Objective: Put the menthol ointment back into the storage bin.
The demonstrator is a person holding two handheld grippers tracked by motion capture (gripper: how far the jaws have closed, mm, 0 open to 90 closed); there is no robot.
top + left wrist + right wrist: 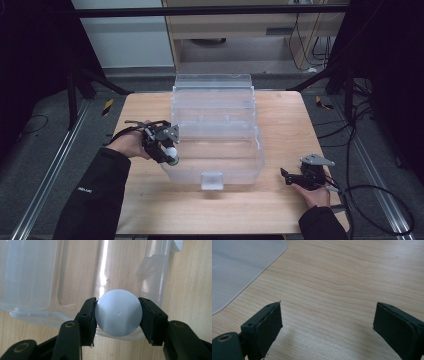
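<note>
Over the clear box's (pixel 215 150) 9 o'clock rim, your left gripper (pixel 169 152) pinches the pale ball (pixel 118 312) at its widest, ready to drop in. Right gripper (pixel 292 178) rests open at 4 o'clock, out of the way.

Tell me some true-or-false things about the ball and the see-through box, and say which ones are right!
1. The left gripper is squeezing a pale ball. True.
2. The ball is lying loose on the wooden table. False: it is held between the jaws, at the edge of the clear plastic box.
3. The right gripper is holding a ball too. False: its jaws stand apart with nothing between them, just wood below.
4. The clear plastic box has its lid open. True.
5. The right gripper is inside the box. False: it is over the table to the right of the box.
</note>
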